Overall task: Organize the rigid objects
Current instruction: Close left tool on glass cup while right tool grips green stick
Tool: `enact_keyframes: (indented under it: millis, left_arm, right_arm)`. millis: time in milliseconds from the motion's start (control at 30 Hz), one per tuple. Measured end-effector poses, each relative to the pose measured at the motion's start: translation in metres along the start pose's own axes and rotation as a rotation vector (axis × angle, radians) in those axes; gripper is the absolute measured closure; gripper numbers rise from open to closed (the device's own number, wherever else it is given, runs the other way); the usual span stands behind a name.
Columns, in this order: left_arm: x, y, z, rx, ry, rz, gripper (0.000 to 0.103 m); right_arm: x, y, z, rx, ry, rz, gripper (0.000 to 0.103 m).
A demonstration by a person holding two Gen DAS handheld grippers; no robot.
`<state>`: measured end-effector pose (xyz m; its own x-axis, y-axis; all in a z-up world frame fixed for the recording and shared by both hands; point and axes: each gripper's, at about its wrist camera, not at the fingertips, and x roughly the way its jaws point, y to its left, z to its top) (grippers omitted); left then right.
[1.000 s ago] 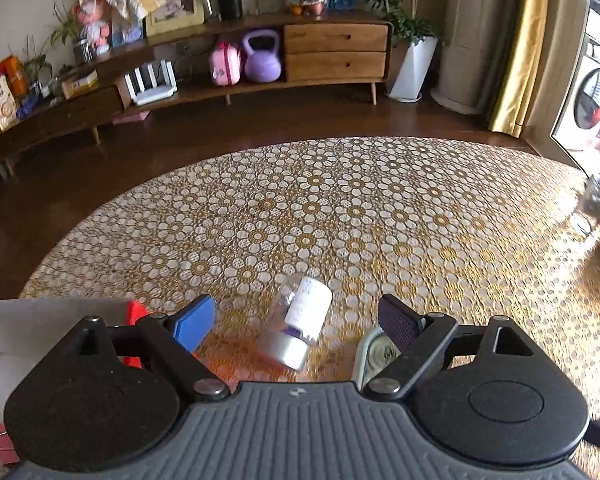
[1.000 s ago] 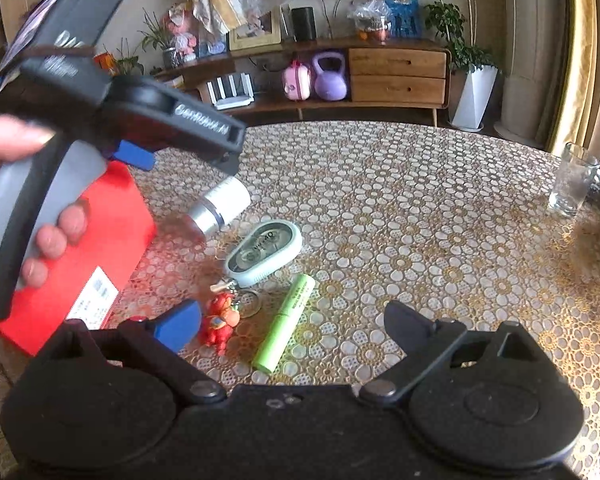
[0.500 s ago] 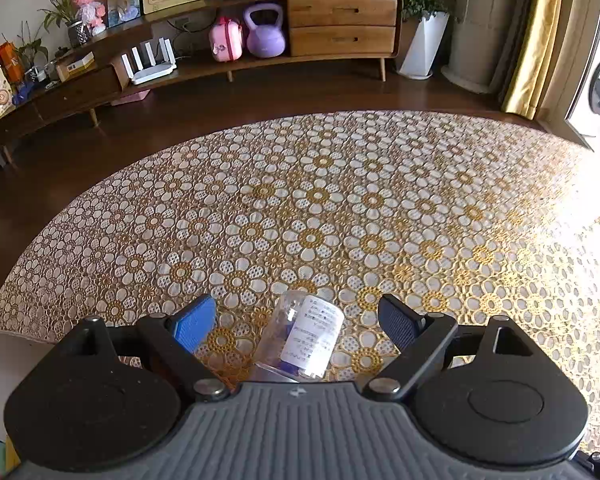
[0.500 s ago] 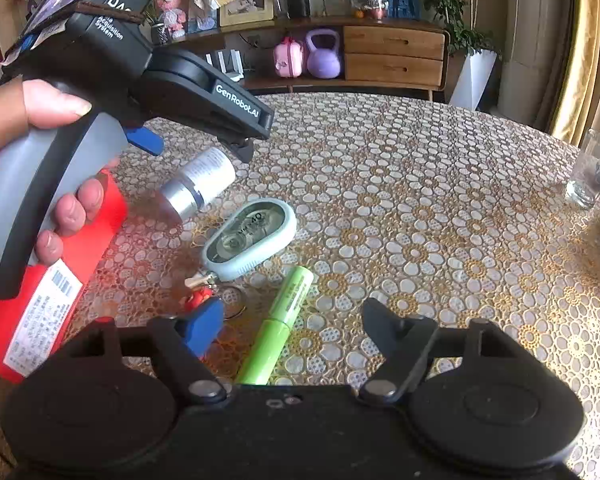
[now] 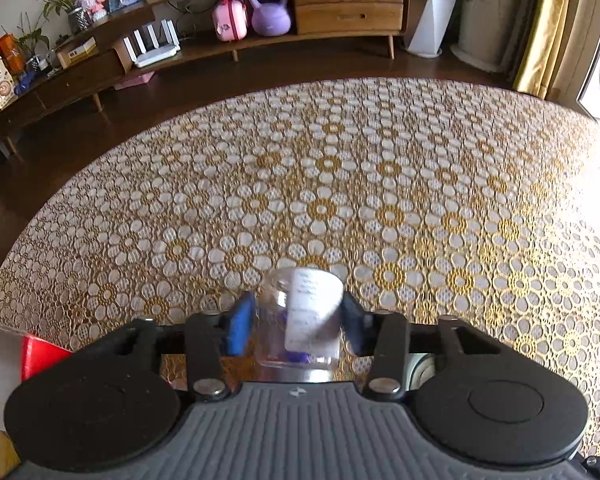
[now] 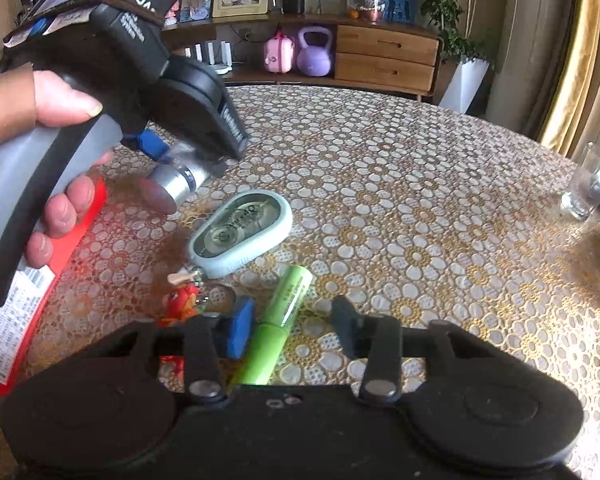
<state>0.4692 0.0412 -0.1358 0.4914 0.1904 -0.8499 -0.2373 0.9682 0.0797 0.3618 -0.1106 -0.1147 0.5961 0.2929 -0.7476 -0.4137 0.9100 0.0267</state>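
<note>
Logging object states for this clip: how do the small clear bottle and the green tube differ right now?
The clear bottle sits between the left gripper pads, which are shut on it; the green tube lies loose on the table inside the open right gripper. The bottle is transparent, with a white label and silver cap; the tube is opaque. The bottle looks stubbier, the tube slimmer. Both are small, rigid cylinders.

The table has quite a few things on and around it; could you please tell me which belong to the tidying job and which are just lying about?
Part of the job:
- clear bottle, clamped in the left gripper
- green tube, between the open fingers of the right gripper
- correction tape
- red keychain figure
- red box

Just lying about:
- drinking glass
- purple kettlebell
- pink case
</note>
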Motion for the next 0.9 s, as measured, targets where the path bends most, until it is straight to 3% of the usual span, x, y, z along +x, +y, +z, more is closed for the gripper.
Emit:
enact_keyframes:
  millis: [67,133,467,900]
  left_arm:
    - [0.000,-0.002,-0.002,0.016,-0.006,0.008,0.062]
    - [-0.002,-0.004,-0.002,0.031,-0.007,0.014,0.062]
    - [-0.033,-0.008,-0.010,0.043,-0.018,-0.033,0.063]
    - [-0.113,-0.001,-0.044,0.061,-0.049,-0.117,0.063]
  right_arm:
    - [0.000,-0.002,0.000,0.011,-0.004,0.004,0.083]
    - [-0.001,-0.005,0.000,0.022,-0.003,0.011,0.088]
    - [-0.024,-0.024,-0.005,0.097,-0.014,0.062,0.088]
    - [-0.105,-0.031,-0.010,0.097,-0.072,0.108,0.088]
